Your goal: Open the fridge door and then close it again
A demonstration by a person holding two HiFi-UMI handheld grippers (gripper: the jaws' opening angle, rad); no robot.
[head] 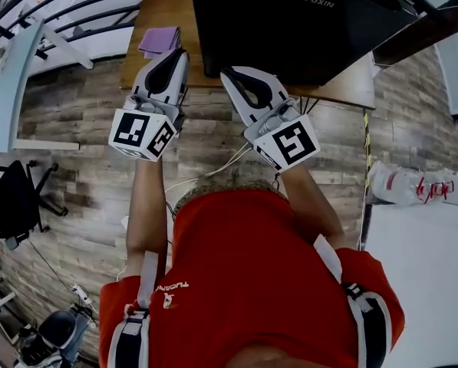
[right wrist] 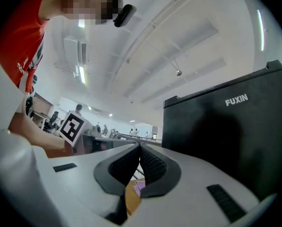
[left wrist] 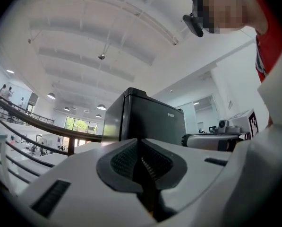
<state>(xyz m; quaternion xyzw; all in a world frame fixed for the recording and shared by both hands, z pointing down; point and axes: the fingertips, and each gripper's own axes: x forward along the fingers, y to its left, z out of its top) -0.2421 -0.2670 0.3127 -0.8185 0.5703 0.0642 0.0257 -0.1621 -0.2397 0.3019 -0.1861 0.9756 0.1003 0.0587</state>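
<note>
Fridge [head: 305, 21] on table [head: 161, 10], upper right of frame; right gripper [head: 230, 77] nearer vs left gripper [head: 179, 55], both clenched w/ nothing held.

Ahead of you, the black fridge [head: 290, 21] fills the right part of the counter [head: 163, 14] and blocks the straight path of your right hand-held gripper [head: 227, 73]. Left of the fridge, a strip of bare counter lies open to your left hand-held gripper [head: 179, 54], narrowed by a purple pad [head: 159, 41] near the edge. There is open air between the two hand-held grippers. Below, one white cable [head: 221, 165] crosses the floor [head: 83, 129].
</note>
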